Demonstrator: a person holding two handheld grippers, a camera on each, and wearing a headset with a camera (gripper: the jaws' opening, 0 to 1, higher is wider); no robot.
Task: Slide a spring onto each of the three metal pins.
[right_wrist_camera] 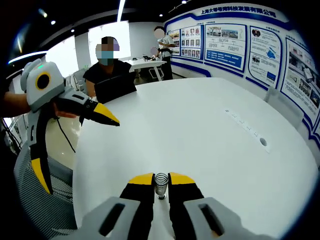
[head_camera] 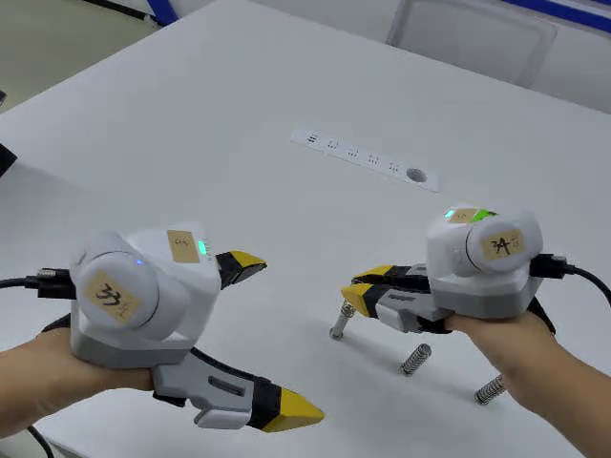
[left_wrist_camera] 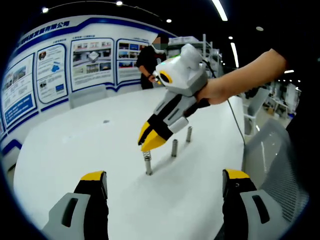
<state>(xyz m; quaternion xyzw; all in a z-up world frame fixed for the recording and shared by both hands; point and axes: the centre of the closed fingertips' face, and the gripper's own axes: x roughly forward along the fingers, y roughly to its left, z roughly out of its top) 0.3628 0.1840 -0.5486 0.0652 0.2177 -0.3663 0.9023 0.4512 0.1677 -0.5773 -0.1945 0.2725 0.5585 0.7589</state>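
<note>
At the lower right of the head view, the right gripper (head_camera: 358, 294) is clamped on a small spring (right_wrist_camera: 161, 184), its yellow tips closed around the coil right over the nearest metal pin (head_camera: 338, 324), which stands on the white table (head_camera: 239, 114). A second pin (head_camera: 415, 358) and a third pin (head_camera: 490, 388), further right, look already sleeved in springs, so this seems the last fitting. The left gripper (head_camera: 274, 335), lower left, is spread wide and holds nothing. Next, the spring's bore needs lining up with the pin's top, then lowering straight before release.

Left gripper (head_camera: 279, 336), right gripper (head_camera: 358, 294) — white, yellow-tipped black jaws
</note>
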